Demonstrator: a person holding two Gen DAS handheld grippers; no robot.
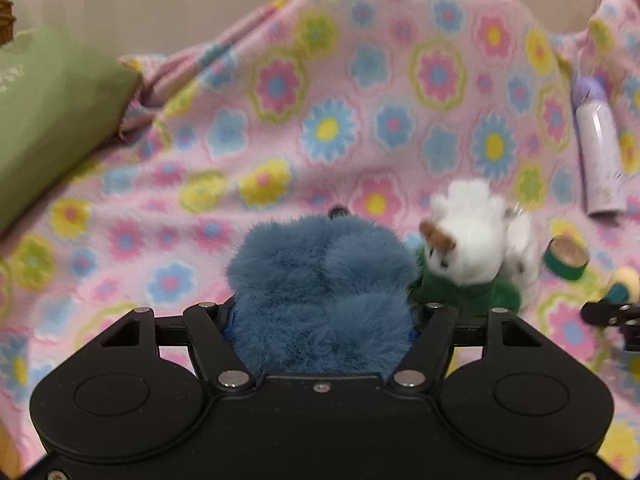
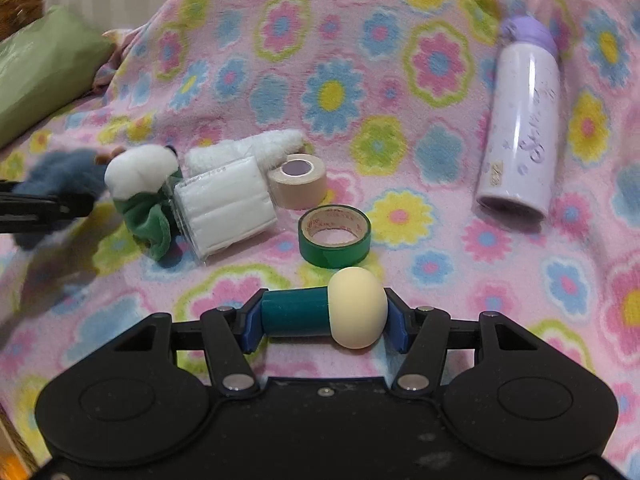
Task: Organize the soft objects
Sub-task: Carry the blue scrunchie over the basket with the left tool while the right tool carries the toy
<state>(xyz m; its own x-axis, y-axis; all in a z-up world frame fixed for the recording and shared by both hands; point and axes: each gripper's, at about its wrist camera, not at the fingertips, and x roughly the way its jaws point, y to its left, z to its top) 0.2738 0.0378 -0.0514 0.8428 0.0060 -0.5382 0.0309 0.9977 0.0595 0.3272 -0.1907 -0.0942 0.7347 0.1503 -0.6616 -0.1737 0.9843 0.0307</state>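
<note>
Right now the left gripper (image 1: 322, 312) is clamped on the blue plush toy (image 1: 320, 292), jaws narrowed onto the fur with the fluff bulging out above and in front. Right gripper (image 2: 323, 320) is closed end to end on a mushroom-shaped toy (image 2: 324, 312), teal stem on the left pad, cream cap on the right, held just over the flowered blanket (image 2: 360, 80). Step in hand looks like lifting the blue plush clear of the pile; best done by keeping the squeeze steady and raising straight up so the fur does not drag the white plush with green clothes (image 1: 468, 256) sitting just right of it, nearly touching. Blue plush: long shaggy pile, rounded lumps, compresses a lot, so the grip could slip if loosened. In the right wrist view it shows at far left edge, blurred. Just right of the white plush lies a packet of white pads (image 2: 224, 208), then a beige tape roll (image 2: 297, 180) and a green tape roll (image 2: 334, 236) nearer. A lilac bottle (image 2: 520, 128) lies well apart at right; a green cushion (image 1: 52, 120) sits far left.
</note>
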